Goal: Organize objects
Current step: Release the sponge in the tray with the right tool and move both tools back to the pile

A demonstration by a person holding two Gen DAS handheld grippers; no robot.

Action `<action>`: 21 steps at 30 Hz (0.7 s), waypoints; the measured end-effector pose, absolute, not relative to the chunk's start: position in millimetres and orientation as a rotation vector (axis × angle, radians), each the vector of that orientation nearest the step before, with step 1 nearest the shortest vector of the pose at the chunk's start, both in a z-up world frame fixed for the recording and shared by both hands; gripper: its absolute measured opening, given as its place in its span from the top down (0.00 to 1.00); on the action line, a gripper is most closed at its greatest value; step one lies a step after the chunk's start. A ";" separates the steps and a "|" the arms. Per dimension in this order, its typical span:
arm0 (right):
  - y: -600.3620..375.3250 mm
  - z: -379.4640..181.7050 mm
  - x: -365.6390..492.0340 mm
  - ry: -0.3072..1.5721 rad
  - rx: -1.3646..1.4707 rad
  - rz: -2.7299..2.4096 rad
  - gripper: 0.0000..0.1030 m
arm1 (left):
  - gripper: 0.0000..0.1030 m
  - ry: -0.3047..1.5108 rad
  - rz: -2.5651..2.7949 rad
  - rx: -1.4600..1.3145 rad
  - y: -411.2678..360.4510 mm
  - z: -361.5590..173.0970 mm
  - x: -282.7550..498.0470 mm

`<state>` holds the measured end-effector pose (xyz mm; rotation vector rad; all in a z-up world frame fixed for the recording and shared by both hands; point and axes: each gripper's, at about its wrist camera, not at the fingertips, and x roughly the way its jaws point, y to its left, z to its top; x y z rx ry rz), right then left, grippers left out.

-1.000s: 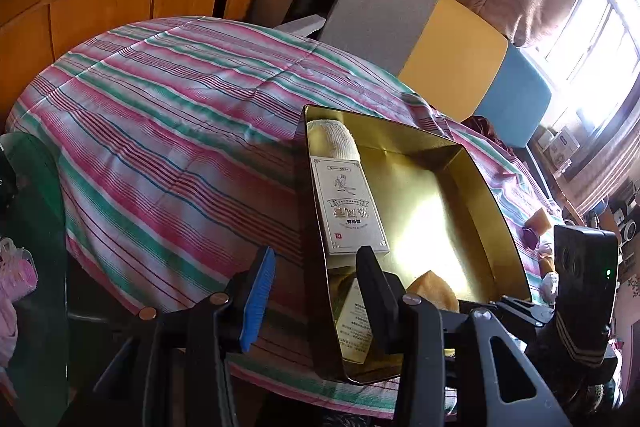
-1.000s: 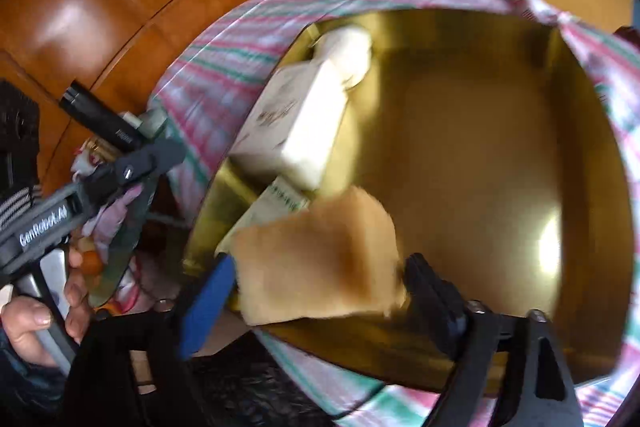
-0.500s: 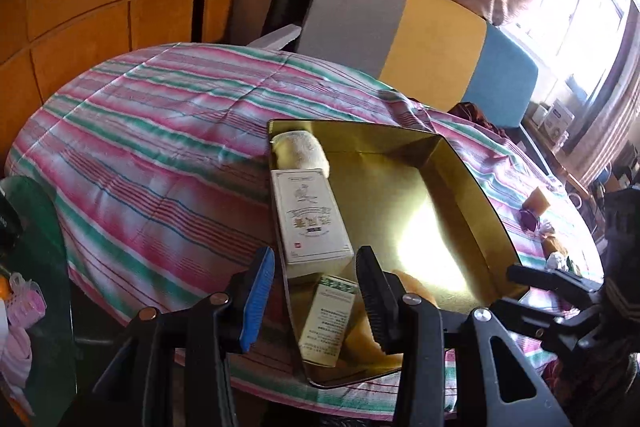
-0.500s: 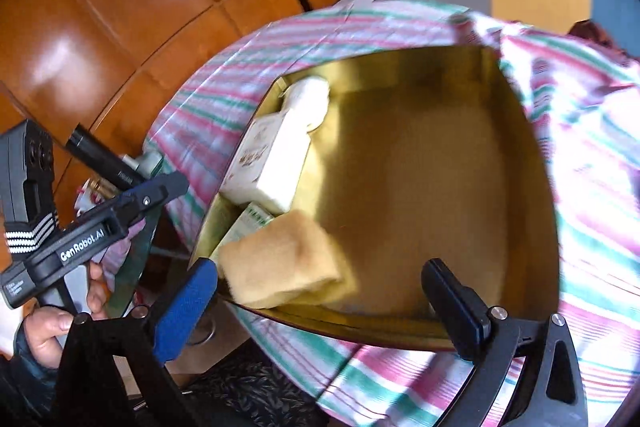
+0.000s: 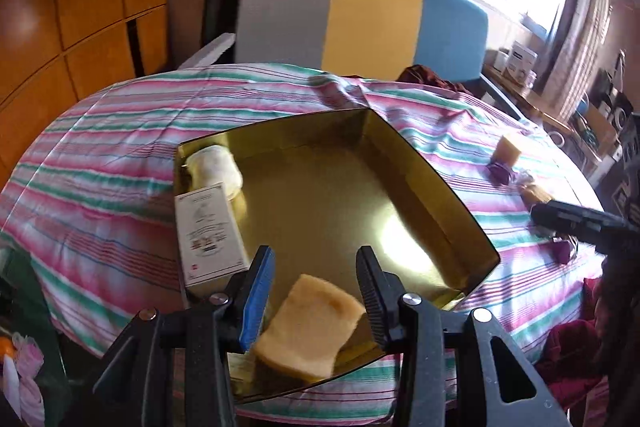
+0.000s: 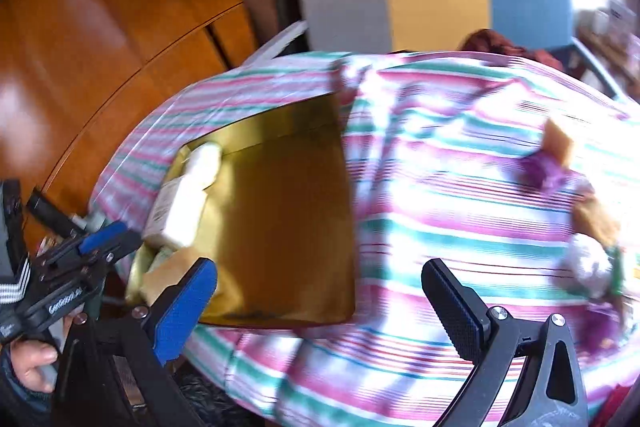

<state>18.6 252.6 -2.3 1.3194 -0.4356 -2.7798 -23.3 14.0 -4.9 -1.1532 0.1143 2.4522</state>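
Observation:
A gold tray (image 5: 436, 183) sits on the striped tablecloth (image 5: 100, 155). In it lie a white roll (image 5: 214, 167), a white box (image 5: 208, 231) and a tan sponge (image 5: 312, 323) at the near edge. My left gripper (image 5: 316, 291) is open and empty, hovering above the sponge. My right gripper (image 6: 320, 303) is open and empty, over the cloth to the right of the tray (image 6: 280, 203). A second sponge (image 6: 558, 145), purple items (image 6: 540, 171) and a brown piece (image 6: 596, 219) lie on the cloth at the right.
A grey, yellow and blue chair back (image 5: 360, 15) stands behind the table. Wooden panels (image 5: 60, 7) are at the left. Dark red cloth (image 5: 568, 359) hangs at the right table edge. The other sponge also shows in the left wrist view (image 5: 508, 149).
My right gripper let go of the tan sponge into the tray, opened, and swung right over the cloth. My left gripper moved right over the tray's near edge.

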 end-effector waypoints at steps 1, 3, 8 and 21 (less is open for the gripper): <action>264.3 0.1 22.1 -0.453 1.319 -2.805 0.00 | 0.59 0.128 2.440 -1.150 20.3 -4.9 -22.8; 289.3 4.7 29.3 -0.482 1.323 -2.865 0.00 | 0.59 0.153 2.415 -1.144 33.5 -5.1 -22.1; 364.0 16.6 55.4 -0.581 1.338 -3.041 0.00 | 0.59 0.209 2.339 -1.112 69.4 -3.5 -16.8; 547.4 -17.4 180.1 -1.557 1.181 -3.276 0.00 | 0.59 0.359 2.037 -1.101 195.6 -18.3 7.3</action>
